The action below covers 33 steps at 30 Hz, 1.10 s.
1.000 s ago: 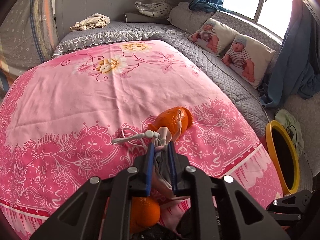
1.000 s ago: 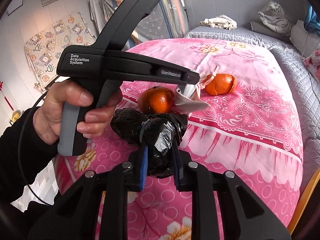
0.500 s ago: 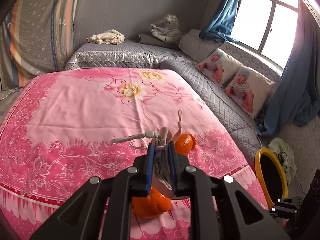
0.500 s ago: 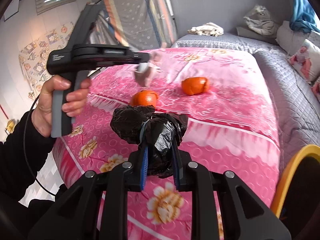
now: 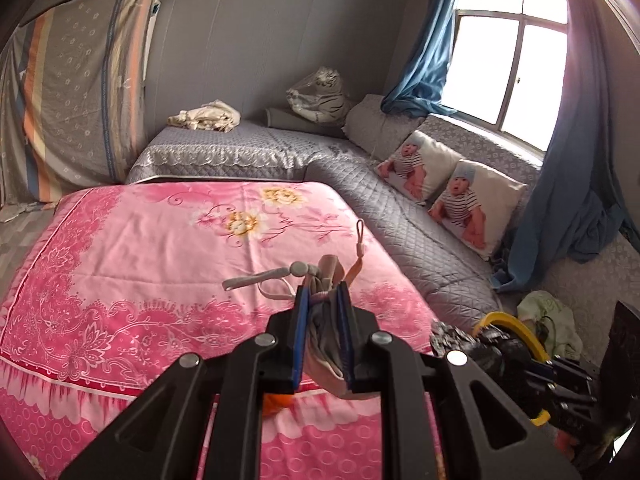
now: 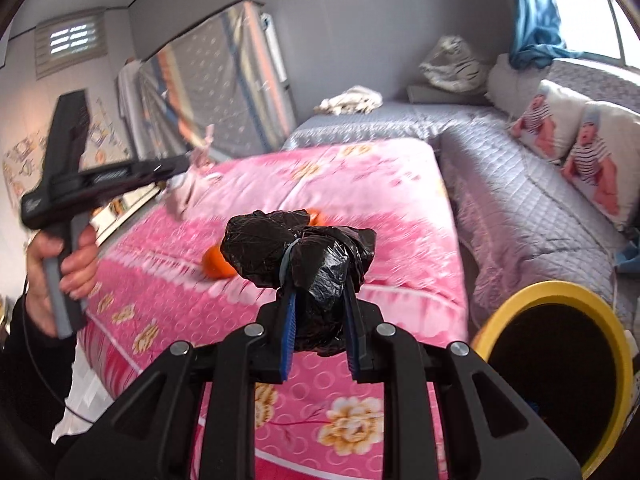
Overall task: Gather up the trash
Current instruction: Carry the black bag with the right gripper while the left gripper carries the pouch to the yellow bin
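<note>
My left gripper (image 5: 323, 294) is shut on a crumpled pink-grey cloth piece (image 5: 326, 332) with white cords, held up above the pink bedspread (image 5: 160, 248). In the right wrist view the cloth (image 6: 184, 196) dangles from it at the left, a hand (image 6: 68, 268) on the handle. My right gripper (image 6: 318, 292) is shut on a knotted black plastic bag (image 6: 300, 248). Two orange pieces lie on the bed: one (image 6: 216, 266) left of the bag, one (image 6: 314, 213) mostly hidden behind it. A yellow-rimmed bin (image 6: 560, 290) stands low right, beside the bed.
A grey quilted bed (image 5: 400, 216) runs along the pink one's far and right sides, with two baby-print pillows (image 5: 452, 196) under the window. Blue curtains (image 5: 572, 208) hang at the right. A green cloth (image 5: 548, 320) lies on the floor by the bin (image 5: 508, 318).
Both grippers have risen and drawn back from the bed. The left has lifted the cloth away from the orange pieces. The right has swung right with the bag, bringing the yellow bin into view.
</note>
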Motion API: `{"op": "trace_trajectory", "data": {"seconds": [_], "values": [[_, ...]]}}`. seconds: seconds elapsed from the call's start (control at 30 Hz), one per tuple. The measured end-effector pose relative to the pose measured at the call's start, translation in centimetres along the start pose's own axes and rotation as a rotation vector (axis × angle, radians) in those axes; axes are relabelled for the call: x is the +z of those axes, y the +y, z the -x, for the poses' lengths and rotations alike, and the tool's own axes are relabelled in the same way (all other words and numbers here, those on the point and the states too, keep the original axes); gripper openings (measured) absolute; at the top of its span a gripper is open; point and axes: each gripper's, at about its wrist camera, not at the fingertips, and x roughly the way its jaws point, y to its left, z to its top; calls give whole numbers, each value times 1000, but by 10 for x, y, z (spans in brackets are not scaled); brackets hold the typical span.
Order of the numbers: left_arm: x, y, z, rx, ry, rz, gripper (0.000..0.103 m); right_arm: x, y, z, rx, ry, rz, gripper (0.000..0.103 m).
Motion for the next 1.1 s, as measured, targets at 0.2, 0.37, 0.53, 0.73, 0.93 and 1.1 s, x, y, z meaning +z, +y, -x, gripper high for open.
{"op": "trace_trajectory", "data": {"seconds": [0.2,0.37,0.53,0.73,0.93,1.1], "values": [[1,-36,24,-40,-40,-47,13,8,-24,27,-61,-85,-48,19],[2,-71,40,-69,-76,-97,13,12,-39,55,-110,-166,-83,19],[2,-108,48,-116,-104,-160,14,12,-53,79,-175,-235,-110,19],[1,-144,41,-184,-105,-201,14,7,-79,100,-248,-286,-154,19],[-1,-179,33,-227,-120,-250,14,-2,-102,117,-337,-322,-186,19],[-3,-207,24,-260,-119,-298,14,-10,-122,127,-386,-330,-214,19]]}}
